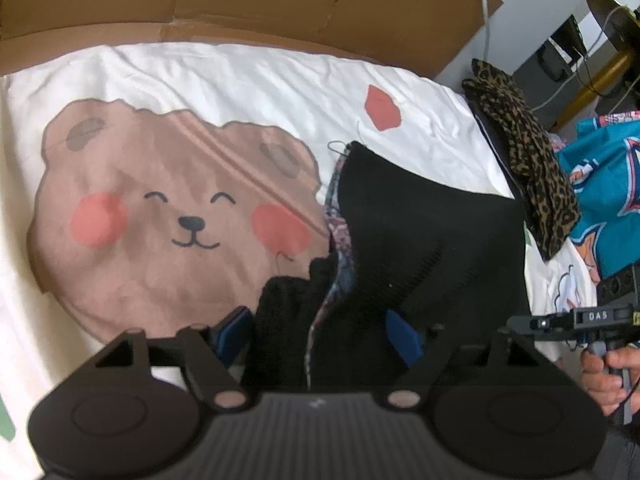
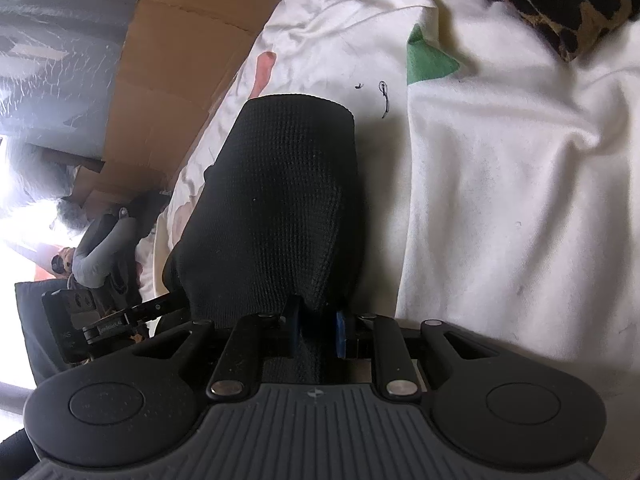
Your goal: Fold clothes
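Nearest in the left wrist view, the left gripper (image 1: 320, 338) stands with its jaws spread wide, blue pads on either side of a bunched fold of the black knit garment (image 1: 420, 248); the pads do not seem to press on it. The garment is a coarse, ribbed knit with a strip of patterned lining showing along its edge, and it lies in a rumpled heap on the white bedsheet (image 1: 240, 76). In the right wrist view, the right gripper (image 2: 318, 334) has its jaws drawn narrow, pinching a gathered edge of the same black knit (image 2: 276, 200), which rises from the pads as a rounded, waffle-textured hump. At the right edge of the left view a hand (image 1: 604, 372) grasps the handle of the other tool. The sheet is soft and creased, printed with a large brown bear face (image 1: 172, 216) with pink cheeks, left of the garment. Farther right, a folded leopard-print cloth (image 1: 528, 160) lies on the sheet's edge, with a teal jersey (image 1: 608, 184) beyond it. At the far side stands a flat brown cardboard panel (image 1: 240, 0).
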The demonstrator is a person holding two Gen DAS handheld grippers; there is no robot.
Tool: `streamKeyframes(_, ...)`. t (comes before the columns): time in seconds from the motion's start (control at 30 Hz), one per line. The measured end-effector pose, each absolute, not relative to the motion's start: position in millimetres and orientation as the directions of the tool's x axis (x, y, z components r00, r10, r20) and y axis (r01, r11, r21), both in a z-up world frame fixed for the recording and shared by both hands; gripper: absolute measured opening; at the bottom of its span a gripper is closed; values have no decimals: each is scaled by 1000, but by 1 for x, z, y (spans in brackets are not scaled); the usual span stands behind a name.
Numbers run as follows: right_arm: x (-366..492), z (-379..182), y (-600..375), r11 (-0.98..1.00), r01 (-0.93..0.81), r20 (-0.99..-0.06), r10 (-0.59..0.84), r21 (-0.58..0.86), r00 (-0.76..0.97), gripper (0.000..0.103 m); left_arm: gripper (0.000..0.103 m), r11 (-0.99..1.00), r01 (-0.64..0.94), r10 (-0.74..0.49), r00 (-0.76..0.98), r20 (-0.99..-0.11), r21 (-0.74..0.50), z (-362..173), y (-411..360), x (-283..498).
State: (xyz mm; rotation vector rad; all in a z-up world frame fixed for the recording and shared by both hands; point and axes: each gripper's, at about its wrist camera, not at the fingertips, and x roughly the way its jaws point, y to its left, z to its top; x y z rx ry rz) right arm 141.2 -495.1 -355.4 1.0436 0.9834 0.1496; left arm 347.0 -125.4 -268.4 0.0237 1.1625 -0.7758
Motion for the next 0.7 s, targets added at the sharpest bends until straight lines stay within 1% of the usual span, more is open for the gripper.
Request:
streamKeyframes(0.07,142,-356,-495,531,327,-608,532,781,589,19,80,737,564,-546,168,-821,-374,-269,-128,349)
streamKeyframes(0.23,141,-350,-493,553,309,-610,519,774,599,13,59,715,586,-568,170,-805,-381,-264,-125,348)
streamKeyframes(0.3,141,-345,-493,553,296,-600,518,779,610,12,48,714,568,-588,168,-791,-409,-262,-118,350)
streamKeyframes(0.33,140,-343,-493,551,287,-591,520,784,617,12,44,712,560,-597,166,-785,-423,-261,-114,351)
streamKeyframes(0.4,140,-338,-493,545,269,-573,523,794,631,11,40,709,546,-612,163,-774,-446,-260,-108,351)
streamKeyframes(0.47,139,-336,-494,540,258,-561,527,801,639,11,40,708,534,-619,155,-770,-462,-259,-104,353)
streamKeyframes(0.57,140,-336,-494,536,261,-561,530,803,637,11,47,712,510,-623,143,-769,-482,-259,-104,355)
streamKeyframes(0.63,141,-338,-495,532,267,-562,533,804,632,12,60,718,501,-620,142,-772,-484,-258,-106,357)
streamKeyframes(0.7,141,-340,-495,526,275,-564,535,805,629,14,68,722,502,-612,142,-778,-476,-259,-110,359)
